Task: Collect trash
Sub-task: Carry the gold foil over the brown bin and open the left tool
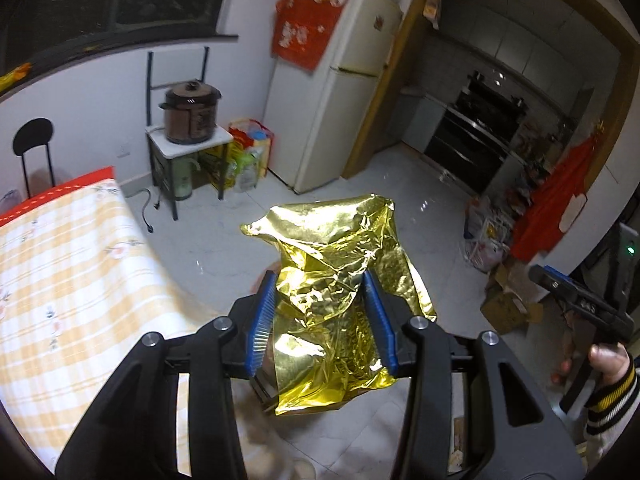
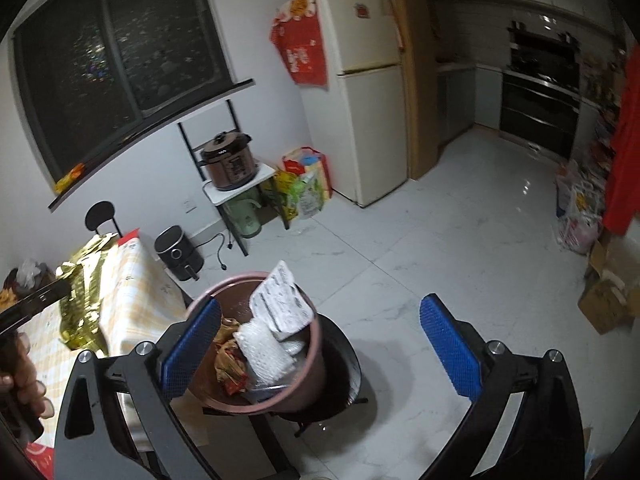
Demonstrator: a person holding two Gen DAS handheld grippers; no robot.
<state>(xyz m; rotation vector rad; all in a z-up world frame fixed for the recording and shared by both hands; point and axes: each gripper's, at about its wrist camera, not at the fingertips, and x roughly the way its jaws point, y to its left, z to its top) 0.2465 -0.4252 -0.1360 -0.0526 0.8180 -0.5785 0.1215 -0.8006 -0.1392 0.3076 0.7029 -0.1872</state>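
Note:
A crumpled gold foil bag [image 1: 332,280] hangs over the floor beside the table, and my left gripper [image 1: 320,280] is shut on it, blue pads pressing both sides. From the right wrist view the same foil bag [image 2: 86,280] is at the left, over the table's edge. My right gripper [image 2: 320,304] stands wide open with nothing between its pads. It hovers above a pink trash bin [image 2: 316,344] that rests on a black stool [image 2: 344,384]. The bin holds a white printed packet [image 2: 280,304], white paper towel [image 2: 260,348] and a red-yellow wrapper [image 2: 230,364]. The right gripper [image 1: 576,300] also shows at the left view's right edge.
A table with a yellow checked cloth [image 1: 60,260] is at the left. Against the far wall are a fridge [image 2: 368,120], a cooker on a stand [image 2: 232,164], an air fryer [image 2: 178,252] and bags [image 2: 308,184]. Cardboard boxes [image 2: 608,296] lie at the right; white tiled floor lies between.

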